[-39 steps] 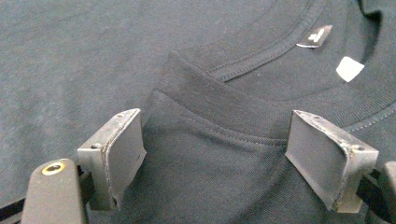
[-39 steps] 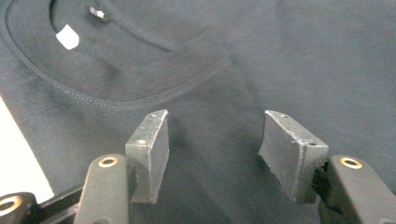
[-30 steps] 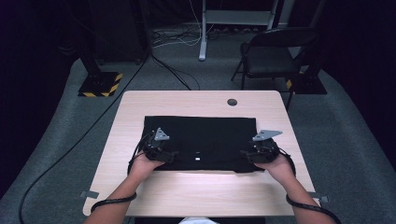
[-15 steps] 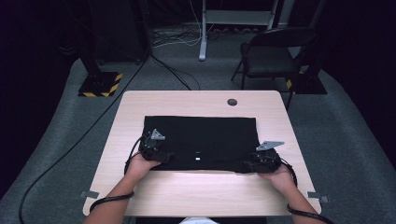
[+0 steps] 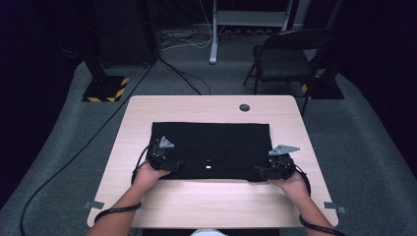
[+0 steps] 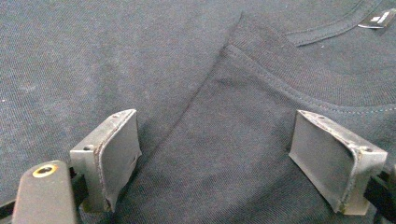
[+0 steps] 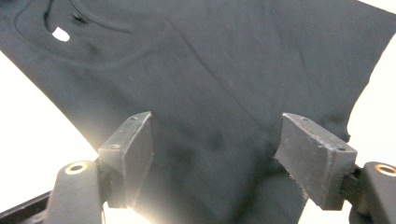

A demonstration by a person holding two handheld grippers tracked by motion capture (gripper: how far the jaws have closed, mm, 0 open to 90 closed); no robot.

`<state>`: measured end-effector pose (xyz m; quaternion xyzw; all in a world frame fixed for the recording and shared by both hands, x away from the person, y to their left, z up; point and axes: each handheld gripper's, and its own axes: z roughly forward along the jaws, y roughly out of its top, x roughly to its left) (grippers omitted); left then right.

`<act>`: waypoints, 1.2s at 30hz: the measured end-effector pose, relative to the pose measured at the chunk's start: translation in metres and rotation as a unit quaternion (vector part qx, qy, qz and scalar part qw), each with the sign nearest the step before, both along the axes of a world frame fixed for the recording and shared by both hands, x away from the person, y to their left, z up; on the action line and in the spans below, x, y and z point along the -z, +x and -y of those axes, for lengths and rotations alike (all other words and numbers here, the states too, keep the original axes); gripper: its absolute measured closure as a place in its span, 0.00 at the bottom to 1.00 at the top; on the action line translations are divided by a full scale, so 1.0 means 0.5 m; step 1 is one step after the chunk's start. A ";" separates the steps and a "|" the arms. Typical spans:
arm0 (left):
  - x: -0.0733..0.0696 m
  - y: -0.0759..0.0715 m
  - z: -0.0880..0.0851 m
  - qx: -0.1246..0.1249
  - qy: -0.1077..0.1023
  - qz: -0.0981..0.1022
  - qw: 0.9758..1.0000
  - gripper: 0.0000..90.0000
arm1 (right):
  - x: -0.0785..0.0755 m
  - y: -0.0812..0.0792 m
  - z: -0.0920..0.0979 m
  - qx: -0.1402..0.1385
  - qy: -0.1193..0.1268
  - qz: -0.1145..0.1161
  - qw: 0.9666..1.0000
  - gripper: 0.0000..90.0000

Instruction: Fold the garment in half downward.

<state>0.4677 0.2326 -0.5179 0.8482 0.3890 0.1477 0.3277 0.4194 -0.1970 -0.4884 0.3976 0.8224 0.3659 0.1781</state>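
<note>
A black T-shirt (image 5: 211,147) lies folded flat as a rectangle on the wooden table (image 5: 211,206), its collar and small white label (image 5: 208,167) toward the near edge. My left gripper (image 5: 178,165) rests at the shirt's near left corner. Its jaws are open (image 6: 215,116) over a fold of the dark cloth (image 6: 140,56), not pinching it. My right gripper (image 5: 259,171) sits at the near right corner. Its jaws (image 7: 217,119) have just been opening and stand apart, with shirt fabric (image 7: 233,60) lying loose between them.
A round hole (image 5: 244,107) marks the table's far side. Beyond the table stand a black chair (image 5: 285,59) and a stand base with yellow-black stripes (image 5: 104,88). A cable (image 5: 74,162) runs across the grey floor on the left.
The right gripper has slid slightly toward the table's near edge. The left gripper has barely shifted. The shirt lies as before.
</note>
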 end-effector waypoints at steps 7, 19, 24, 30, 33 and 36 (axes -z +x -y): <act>0.002 -0.003 0.000 -0.002 -0.002 0.004 1.000 0.18 | 0.045 0.023 -0.008 -0.018 -0.033 -0.037 0.999 0.30; 0.004 -0.003 0.000 -0.003 -0.007 0.009 1.000 0.17 | 0.053 0.018 0.000 -0.020 -0.022 -0.027 0.999 0.29; 0.004 -0.003 0.000 -0.003 -0.009 0.009 1.000 0.17 | 0.054 0.018 0.001 -0.022 -0.019 -0.024 0.999 0.29; 0.004 -0.003 0.000 -0.003 -0.008 0.009 1.000 0.17 | 0.054 0.018 0.000 -0.019 -0.020 -0.024 0.999 0.28; 0.004 -0.003 0.000 -0.003 -0.008 0.009 1.000 0.17 | 0.054 0.017 -0.001 -0.019 -0.020 -0.025 0.999 0.28; 0.004 -0.003 0.000 -0.003 -0.008 0.009 1.000 0.17 | 0.054 0.017 -0.001 -0.018 -0.020 -0.025 0.999 0.28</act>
